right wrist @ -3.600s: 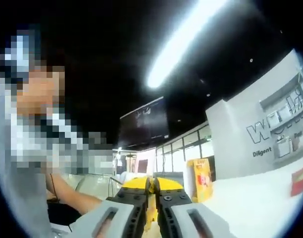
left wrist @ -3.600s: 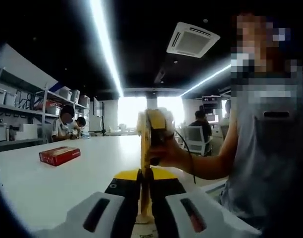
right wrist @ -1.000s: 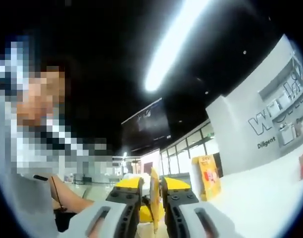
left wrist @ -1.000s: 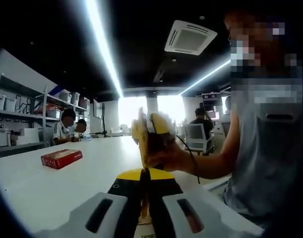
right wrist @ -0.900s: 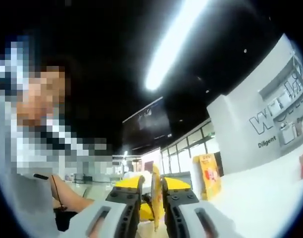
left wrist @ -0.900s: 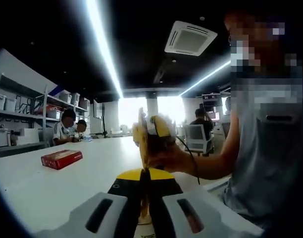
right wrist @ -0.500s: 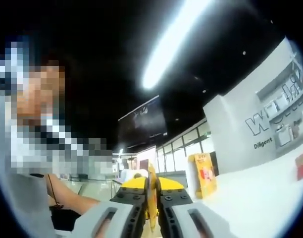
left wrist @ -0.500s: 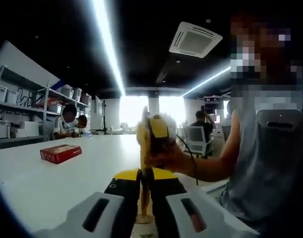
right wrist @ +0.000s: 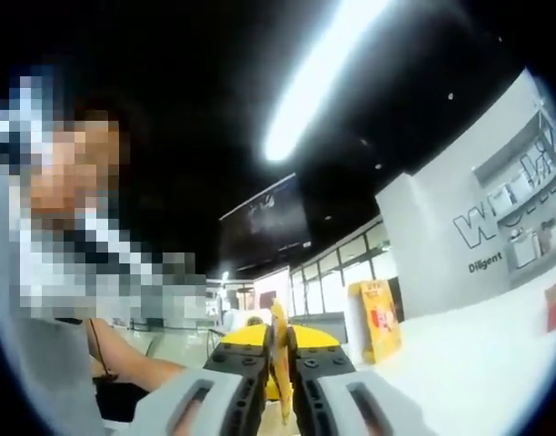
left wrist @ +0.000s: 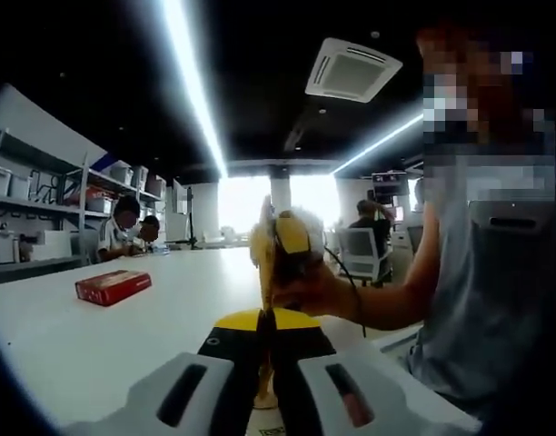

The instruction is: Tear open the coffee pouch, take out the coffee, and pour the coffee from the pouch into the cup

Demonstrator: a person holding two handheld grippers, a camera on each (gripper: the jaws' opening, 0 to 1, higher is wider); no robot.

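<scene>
Left gripper: seen in the left gripper view, black and yellow jaws rising from the bottom edge, drawn together on the lower edge of the coffee pouch. The pouch is yellow, thin and seen edge-on, standing upright between the jaws and reaching above their tips.

Right gripper: in the left gripper view it enters from the right, yellow-bodied, just behind the pouch's upper part, held by the person's hand. A dark cable runs down from it past the wrist. In the right gripper view its own jaws come up from the bottom edge, nearly closed, nipping the same yellow pouch (a narrow strip showing between and above the jaw tips).

Pouch position: held in the air between both grippers, above the white table, not resting on it.

Person: grey sleeveless top at the right of the left gripper view; forearm extends toward the pouch.

Table items: a red box lies flat on the table at the left of the left gripper view, well apart from the pouch. In the right gripper view a yellow carton stands upright on the white surface to the right of the jaws.

Surroundings: ceiling light strip, ceiling air-conditioning vent, shelving along the left wall, seated people at the far end of the table, an office chair.
</scene>
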